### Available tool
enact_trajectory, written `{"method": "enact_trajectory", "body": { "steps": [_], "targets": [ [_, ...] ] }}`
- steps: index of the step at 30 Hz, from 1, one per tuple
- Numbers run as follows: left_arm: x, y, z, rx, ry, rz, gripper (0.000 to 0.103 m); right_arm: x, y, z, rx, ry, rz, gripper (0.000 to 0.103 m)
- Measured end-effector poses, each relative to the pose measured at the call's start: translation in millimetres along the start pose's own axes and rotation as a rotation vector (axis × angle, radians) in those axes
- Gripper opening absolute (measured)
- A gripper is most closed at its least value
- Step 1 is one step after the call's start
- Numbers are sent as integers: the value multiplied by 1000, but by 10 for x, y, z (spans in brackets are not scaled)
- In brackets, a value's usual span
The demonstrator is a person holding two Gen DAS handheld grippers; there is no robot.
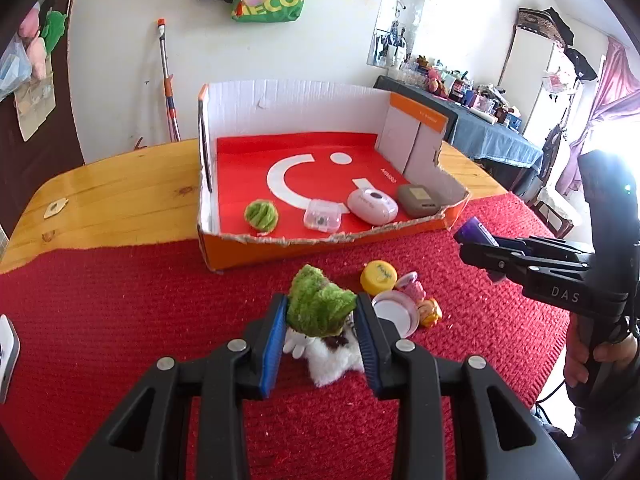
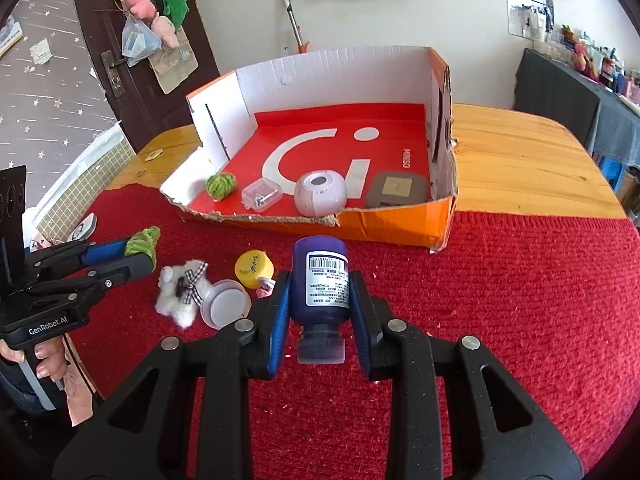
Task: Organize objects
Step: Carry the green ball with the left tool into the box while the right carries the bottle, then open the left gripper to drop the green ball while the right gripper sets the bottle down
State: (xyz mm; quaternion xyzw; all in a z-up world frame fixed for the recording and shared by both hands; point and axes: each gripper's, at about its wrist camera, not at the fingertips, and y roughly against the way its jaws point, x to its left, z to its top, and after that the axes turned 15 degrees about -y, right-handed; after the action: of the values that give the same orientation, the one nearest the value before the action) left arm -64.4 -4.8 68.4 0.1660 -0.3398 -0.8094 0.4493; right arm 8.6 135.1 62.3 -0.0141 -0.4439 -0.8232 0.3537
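A green plush [image 1: 320, 304] is being gripped by the left claw [image 1: 322, 334], a purple bottle [image 2: 320, 280] by the right claw [image 2: 320, 312]; next, both are probably to be carried into the box [image 1: 304, 108].

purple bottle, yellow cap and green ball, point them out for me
purple bottle [image 2: 320, 280], right wrist view, on its white label
yellow cap [image 2: 253, 269], right wrist view, on its flat top
green ball [image 1: 261, 212], left wrist view, middle of the fuzzy ball in the box
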Motion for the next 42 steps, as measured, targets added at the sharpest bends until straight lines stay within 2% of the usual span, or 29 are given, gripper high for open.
{"method": "enact_trajectory", "body": {
  "steps": [10, 17, 26, 33, 42],
  "targets": [
    [107, -52, 431, -14, -20, -17, 35, 117, 140, 396, -24, 14, 52, 27],
    [252, -373, 763, 42, -41, -39, 35, 145, -168, 882, 44, 4, 77, 27],
    [388, -956, 1073, 156, -84, -49, 36, 78, -835, 1293, 149, -13, -19, 27],
    [473, -1311, 1115, 224, -87, -56, 36, 44, -1190, 1381, 210, -1, -90, 27],
    [495, -1472, 1096, 270, -103, -57, 36, 53, -1417, 1363, 281, 32, -150, 27]
  ]
}}
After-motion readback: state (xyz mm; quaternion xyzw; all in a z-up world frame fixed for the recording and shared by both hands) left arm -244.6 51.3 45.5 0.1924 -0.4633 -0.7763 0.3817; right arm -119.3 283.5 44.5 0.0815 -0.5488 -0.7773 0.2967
